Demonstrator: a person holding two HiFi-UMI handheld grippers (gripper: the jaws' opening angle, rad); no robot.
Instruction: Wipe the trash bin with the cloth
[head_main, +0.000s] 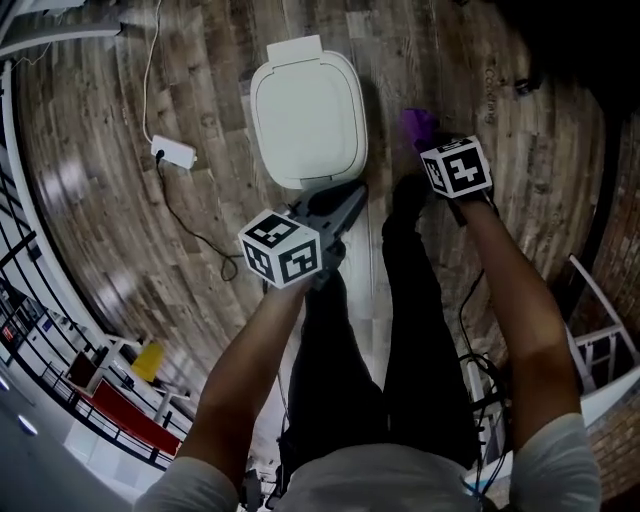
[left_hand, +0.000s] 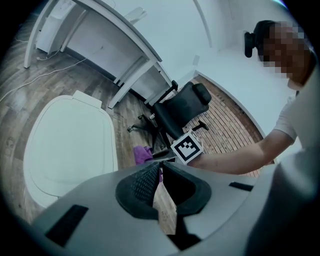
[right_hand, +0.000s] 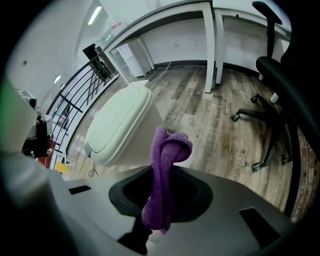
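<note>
Cloth in my right gripper, bin not wiped yet.
My left gripper hangs closed on nothing near the bin's front edge, kept free, I think, to steady it. The bin stands on the floor ahead of me, lid down. My right gripper is clamped on the purple cloth, a fold poking past the jaws as a wiping face, beside the bin's right side but apart from it.

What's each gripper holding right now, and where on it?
Right gripper pinches the purple cloth around its bunched middle; left gripper holds nothing.
</note>
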